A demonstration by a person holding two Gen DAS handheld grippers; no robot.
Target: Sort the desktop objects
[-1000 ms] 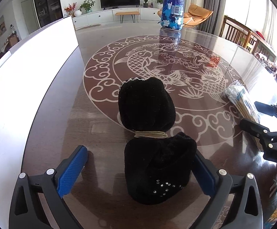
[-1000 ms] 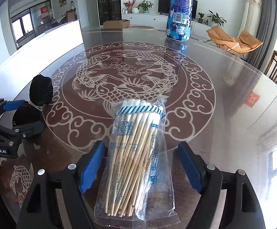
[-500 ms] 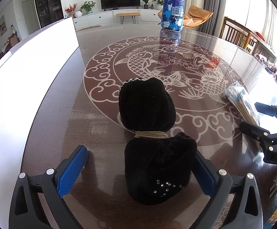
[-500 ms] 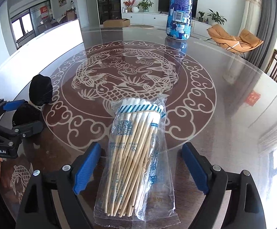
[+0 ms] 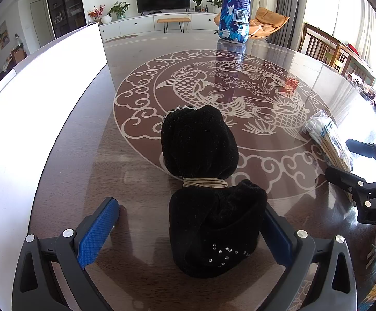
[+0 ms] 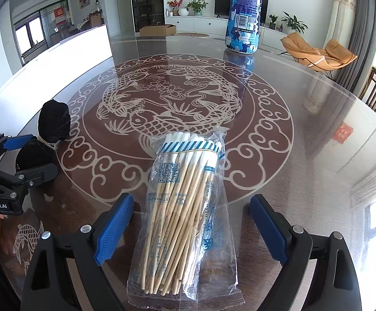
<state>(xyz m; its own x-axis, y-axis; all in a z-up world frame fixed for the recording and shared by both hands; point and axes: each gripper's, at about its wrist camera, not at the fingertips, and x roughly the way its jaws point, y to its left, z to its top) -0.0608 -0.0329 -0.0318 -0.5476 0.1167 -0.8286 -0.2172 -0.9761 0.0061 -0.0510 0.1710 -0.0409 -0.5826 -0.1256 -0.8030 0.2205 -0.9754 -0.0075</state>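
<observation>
A black plush bundle (image 5: 199, 142), tied at its waist with a beige band and dotted with small studs, lies on the table. My left gripper (image 5: 189, 208) stands open around its near half; the right pad is close against the plush, the left pad well clear. In the right wrist view a clear bag of cotton swabs (image 6: 185, 202) lies flat between the jaws of my right gripper (image 6: 191, 200). Those jaws are opening and neither pad presses on the bag. The right wrist view also shows the plush bundle (image 6: 54, 121) at far left.
The round dark table (image 5: 136, 181) has a glass top with a pale fish pattern. A tall blue patterned bottle (image 5: 234, 7) stands upright at its far side. A white panel (image 5: 32, 103) runs along the left edge. Wooden chairs (image 5: 325, 49) stand beyond the table's right rim.
The right gripper's jaws have spread wider on both sides of the swab bag. The bag, the plush bundle and the left gripper have not moved.
</observation>
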